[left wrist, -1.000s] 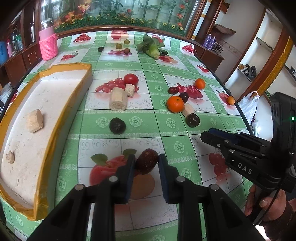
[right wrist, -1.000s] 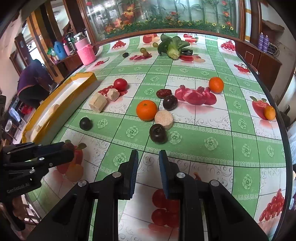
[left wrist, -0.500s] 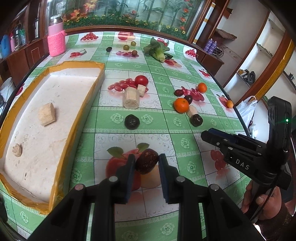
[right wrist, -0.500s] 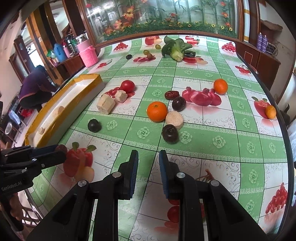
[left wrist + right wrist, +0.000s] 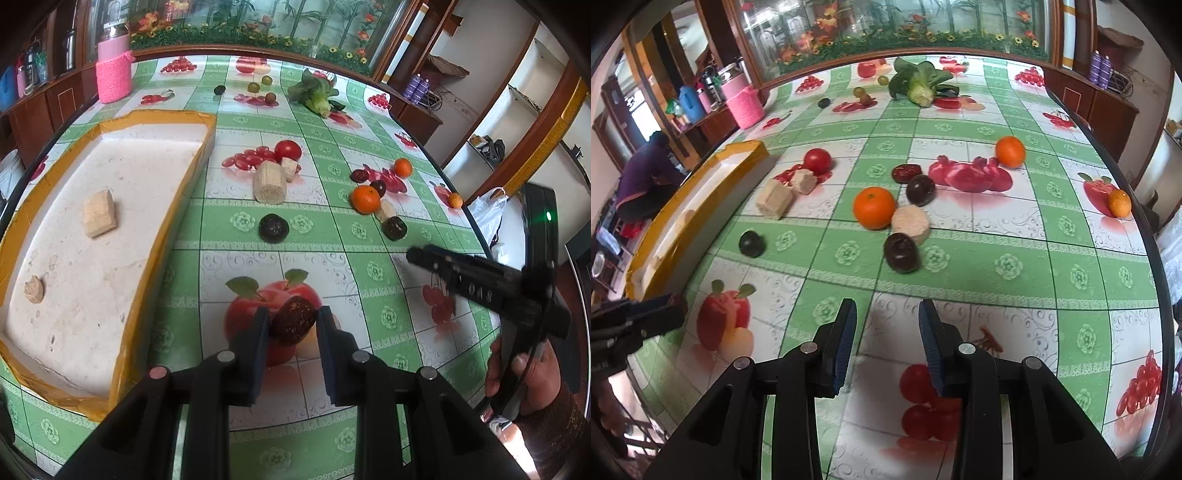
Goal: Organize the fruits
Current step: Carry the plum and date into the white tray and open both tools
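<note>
My left gripper (image 5: 291,325) is shut on a dark red date-like fruit (image 5: 293,320) and holds it above the tablecloth, right of a white foam tray with a yellow rim (image 5: 147,243). My right gripper (image 5: 886,325) is open and empty over the table, short of a dark passion fruit (image 5: 902,252). Beyond it lie an orange (image 5: 874,207), a pale cylinder piece (image 5: 911,224), another dark fruit (image 5: 920,189), a red date (image 5: 905,172) and a second orange (image 5: 1010,151). The right gripper also shows in the left wrist view (image 5: 417,254).
The tray holds a tan block (image 5: 99,213) and a small piece (image 5: 34,290). A dark fruit (image 5: 273,229), a tan cylinder (image 5: 269,183), a tomato (image 5: 288,150), a green vegetable (image 5: 919,85), a pink basket (image 5: 113,76) and a small orange (image 5: 1119,202) stand around.
My left gripper has risen and pulled back with the date held in it. My right gripper's jaws have opened wider and it has moved nearer the dark passion fruit.
</note>
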A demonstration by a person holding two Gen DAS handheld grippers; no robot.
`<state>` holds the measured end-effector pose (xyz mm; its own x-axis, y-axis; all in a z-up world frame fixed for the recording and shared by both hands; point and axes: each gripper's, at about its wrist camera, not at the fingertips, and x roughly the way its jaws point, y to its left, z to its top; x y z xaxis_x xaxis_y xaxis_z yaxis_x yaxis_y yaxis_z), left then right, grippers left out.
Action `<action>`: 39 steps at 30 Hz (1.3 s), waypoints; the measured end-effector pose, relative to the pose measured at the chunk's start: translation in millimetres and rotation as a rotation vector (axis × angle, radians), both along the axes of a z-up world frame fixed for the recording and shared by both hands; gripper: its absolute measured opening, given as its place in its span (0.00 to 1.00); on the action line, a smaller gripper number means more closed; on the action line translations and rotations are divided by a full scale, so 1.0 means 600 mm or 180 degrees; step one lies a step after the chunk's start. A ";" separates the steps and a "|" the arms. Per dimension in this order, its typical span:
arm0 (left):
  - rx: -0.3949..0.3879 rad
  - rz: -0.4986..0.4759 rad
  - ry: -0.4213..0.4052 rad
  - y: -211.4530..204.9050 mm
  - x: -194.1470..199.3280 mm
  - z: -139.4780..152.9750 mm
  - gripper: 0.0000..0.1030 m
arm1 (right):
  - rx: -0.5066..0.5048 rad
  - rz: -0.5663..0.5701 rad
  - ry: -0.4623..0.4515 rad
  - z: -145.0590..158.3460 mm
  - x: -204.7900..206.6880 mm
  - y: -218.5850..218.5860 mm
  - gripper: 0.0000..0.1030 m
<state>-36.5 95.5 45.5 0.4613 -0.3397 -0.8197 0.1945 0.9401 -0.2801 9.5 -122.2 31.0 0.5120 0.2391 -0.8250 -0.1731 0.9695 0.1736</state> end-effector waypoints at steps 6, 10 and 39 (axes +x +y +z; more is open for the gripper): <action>-0.0002 -0.0067 0.0043 -0.012 -0.002 -0.005 0.27 | 0.0109 -0.0059 0.0139 -0.027 0.061 0.006 0.34; -0.0011 -0.0096 0.0050 -0.016 -0.006 -0.004 0.27 | -0.0017 -0.0091 -0.0015 -0.026 0.060 0.006 0.24; -0.0149 -0.0053 -0.0018 0.003 -0.011 0.014 0.27 | -0.0219 0.0253 -0.0016 0.002 0.021 0.036 0.35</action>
<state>-42.9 97.2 54.0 0.4599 -0.3853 -0.8000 0.2116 0.9226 -0.3227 22.1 -100.8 32.4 0.4977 0.2221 -0.8385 -0.2507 0.9622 0.1060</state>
